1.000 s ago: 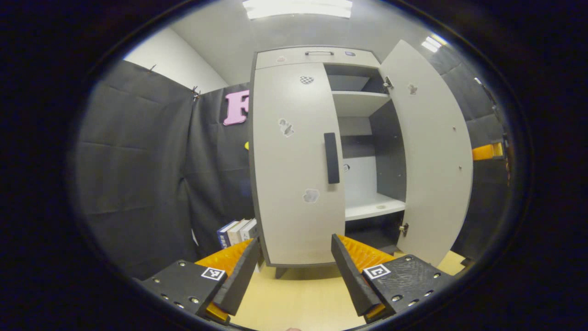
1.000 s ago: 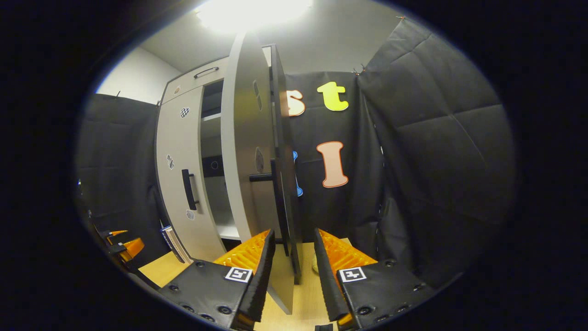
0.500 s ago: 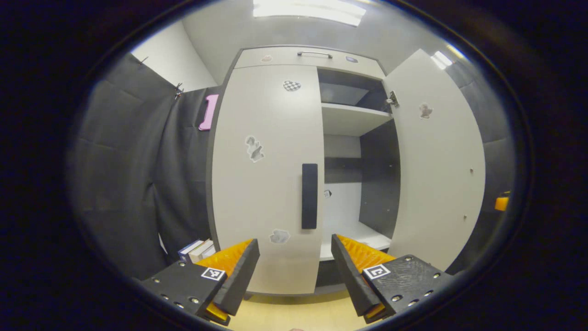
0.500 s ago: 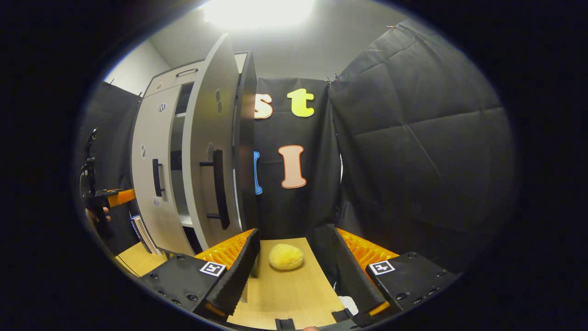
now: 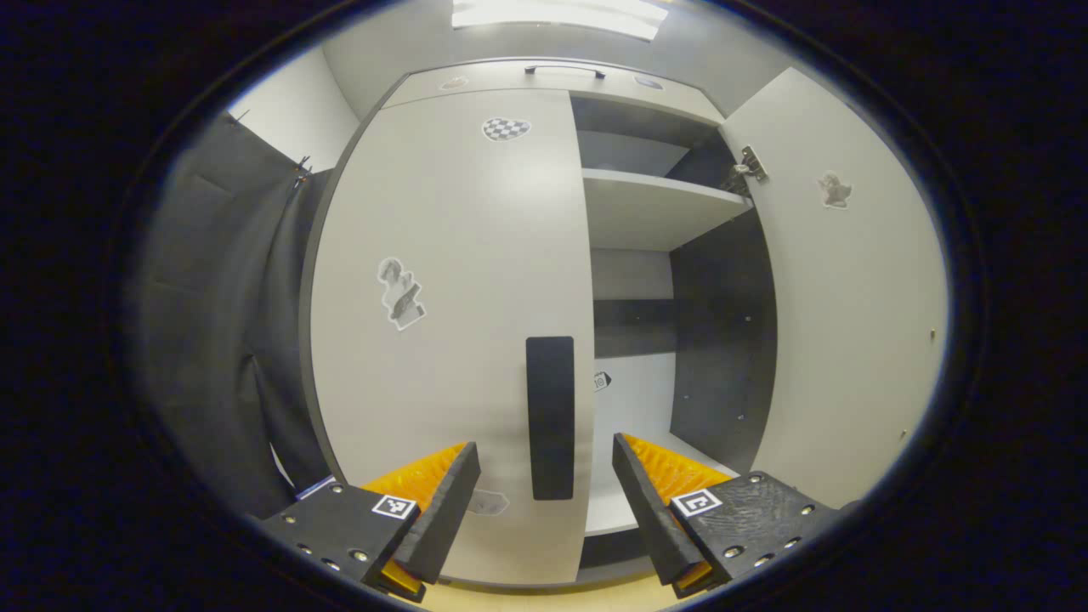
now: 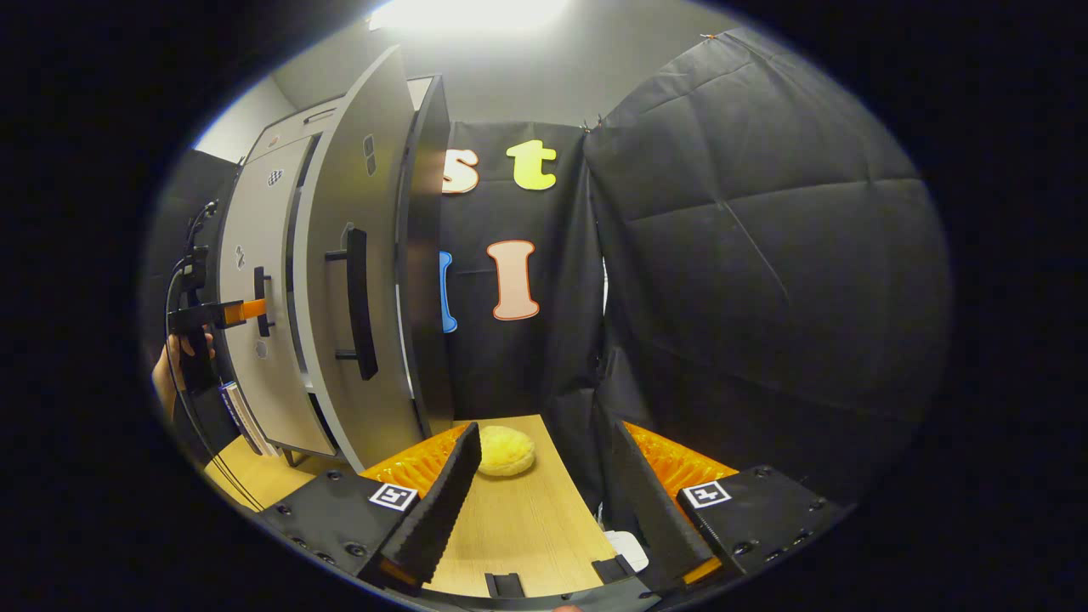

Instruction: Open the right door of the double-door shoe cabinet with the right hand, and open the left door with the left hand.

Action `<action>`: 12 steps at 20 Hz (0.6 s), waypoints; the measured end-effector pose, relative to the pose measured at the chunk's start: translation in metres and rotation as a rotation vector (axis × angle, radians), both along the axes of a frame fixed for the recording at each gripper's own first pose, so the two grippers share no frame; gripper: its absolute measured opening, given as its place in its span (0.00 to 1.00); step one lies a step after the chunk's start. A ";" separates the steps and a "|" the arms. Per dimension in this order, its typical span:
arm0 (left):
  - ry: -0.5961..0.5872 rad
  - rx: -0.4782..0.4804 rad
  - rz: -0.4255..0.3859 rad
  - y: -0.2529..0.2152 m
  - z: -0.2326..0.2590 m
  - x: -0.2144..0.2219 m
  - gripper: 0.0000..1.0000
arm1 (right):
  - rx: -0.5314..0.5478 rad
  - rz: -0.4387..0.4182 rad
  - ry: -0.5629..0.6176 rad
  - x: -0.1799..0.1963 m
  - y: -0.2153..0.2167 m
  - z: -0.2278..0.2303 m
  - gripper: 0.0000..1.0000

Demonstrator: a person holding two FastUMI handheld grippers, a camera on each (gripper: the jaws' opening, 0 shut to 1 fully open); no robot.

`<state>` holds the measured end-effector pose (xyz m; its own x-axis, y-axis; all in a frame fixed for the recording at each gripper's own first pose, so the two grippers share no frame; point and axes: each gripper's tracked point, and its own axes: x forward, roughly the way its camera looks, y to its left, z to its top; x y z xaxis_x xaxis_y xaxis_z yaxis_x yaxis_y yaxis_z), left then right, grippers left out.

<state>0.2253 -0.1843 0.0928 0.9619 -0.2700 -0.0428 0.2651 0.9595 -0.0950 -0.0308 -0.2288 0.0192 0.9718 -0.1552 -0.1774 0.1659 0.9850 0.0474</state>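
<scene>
Left gripper (image 5: pixel 544 501) spread, empty, squared up on the closed left door (image 5: pixel 450 323). Its vertical bar handle (image 5: pixel 550 416) runs along the door's right edge, dead ahead between the fingers. Right door (image 5: pixel 850 289) stands open; right gripper (image 6: pixel 544 501) spread, empty, well clear of it.

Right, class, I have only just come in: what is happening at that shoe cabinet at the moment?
A person is opening a double-door shoe cabinet with a hand-held gripper in each hand. The right door already stands wide open, and the right hand-held gripper is open and clear of it. The left door is shut. The left hand-held gripper is open, with the door's handle lined up between its fingers, not yet gripped.
</scene>
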 end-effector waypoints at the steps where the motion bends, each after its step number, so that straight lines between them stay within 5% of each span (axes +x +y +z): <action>1: 0.013 -0.009 0.003 -0.001 -0.003 0.007 0.94 | -0.001 -0.002 0.006 0.000 -0.001 -0.003 0.97; 3: 0.036 -0.039 0.005 -0.001 -0.009 0.016 0.94 | 0.004 -0.005 0.015 0.001 -0.002 -0.008 0.97; 5: 0.057 -0.072 0.012 -0.001 -0.013 0.024 0.67 | 0.015 -0.008 0.027 0.002 -0.003 -0.012 0.97; 7: 0.077 -0.109 -0.037 -0.012 -0.017 0.026 0.66 | 0.025 -0.003 0.028 0.004 -0.001 -0.014 0.97; 9: 0.072 -0.075 -0.039 -0.015 -0.015 0.028 0.36 | 0.018 -0.002 0.029 0.007 0.001 -0.014 0.97; 12: 0.057 0.017 -0.017 -0.017 -0.015 0.028 0.33 | 0.010 0.001 0.047 0.009 0.002 -0.021 0.92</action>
<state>0.2532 -0.2014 0.0780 0.9530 -0.2853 -0.1018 0.2763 0.9565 -0.0942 -0.0219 -0.2265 -0.0019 0.9624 -0.1526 -0.2248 0.1677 0.9846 0.0498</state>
